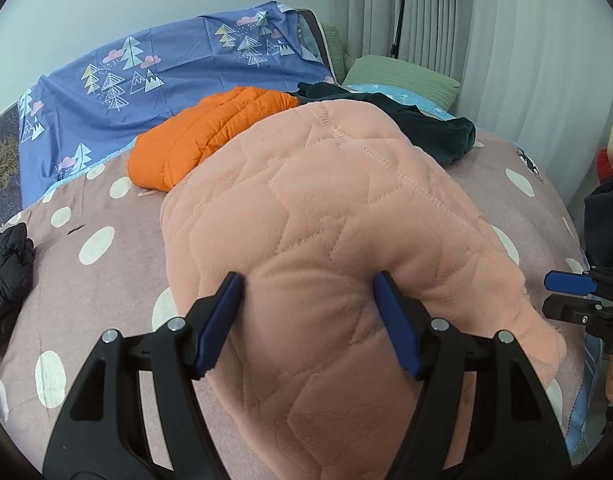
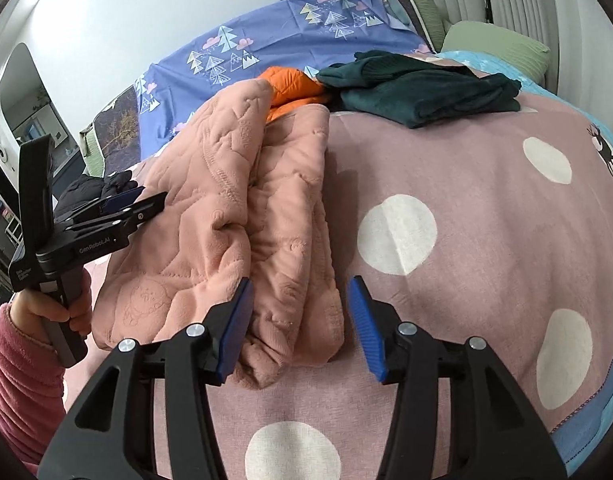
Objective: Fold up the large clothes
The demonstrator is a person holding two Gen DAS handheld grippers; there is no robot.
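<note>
Fingers (image 1: 398,320) straddle plush quilted peach garment (image 1: 326,208), folded.

My claws wear blue pads (image 2: 238,332). The quilted garment (image 1: 326,220) is peach-pink. Behind it lie an orange puffer (image 1: 194,140) and a dark teal garment (image 2: 418,88). Beneath it, the mauve bedspread (image 2: 486,220) carries cream dots.

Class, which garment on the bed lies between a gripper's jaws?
The peach quilted fleece garment; the orange puffer jacket, dark green garment and black jacket lie apart.
</note>
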